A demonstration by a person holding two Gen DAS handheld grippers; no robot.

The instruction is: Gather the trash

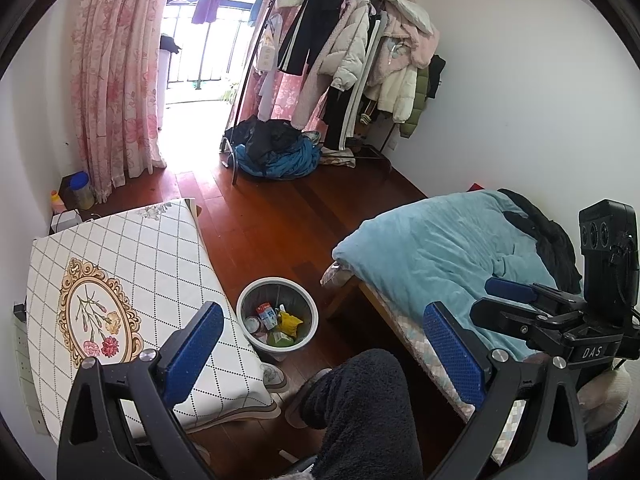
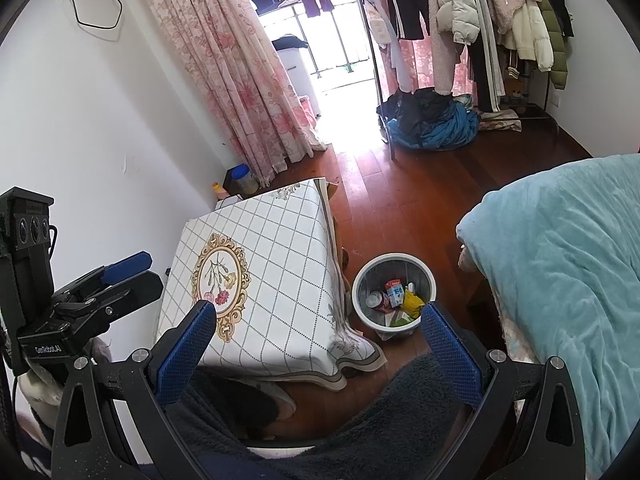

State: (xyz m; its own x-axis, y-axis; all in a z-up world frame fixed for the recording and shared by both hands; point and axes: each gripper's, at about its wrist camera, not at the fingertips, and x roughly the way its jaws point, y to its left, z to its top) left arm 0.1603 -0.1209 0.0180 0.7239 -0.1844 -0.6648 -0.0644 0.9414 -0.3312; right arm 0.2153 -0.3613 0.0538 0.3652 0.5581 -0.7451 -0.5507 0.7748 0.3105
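Note:
A white trash bin (image 1: 310,312) stands on the wooden floor between the small table and the bed; it also shows in the right wrist view (image 2: 362,280). It holds several pieces of trash: a milk carton (image 1: 267,315), a yellow wrapper (image 1: 289,322), a can and a green packet. My left gripper (image 1: 324,352) is open and empty, held above the floor near the bin. My right gripper (image 2: 320,352) is open and empty, above my knees. Each gripper shows at the edge of the other's view.
A low table with a checked floral cloth (image 1: 132,264) stands left of the bin. A bed with a light blue quilt (image 1: 436,248) is on the right. A clothes rack (image 1: 352,52) and a clothes pile (image 1: 276,148) stand at the back. My legs in dark fleece (image 1: 360,408) are below.

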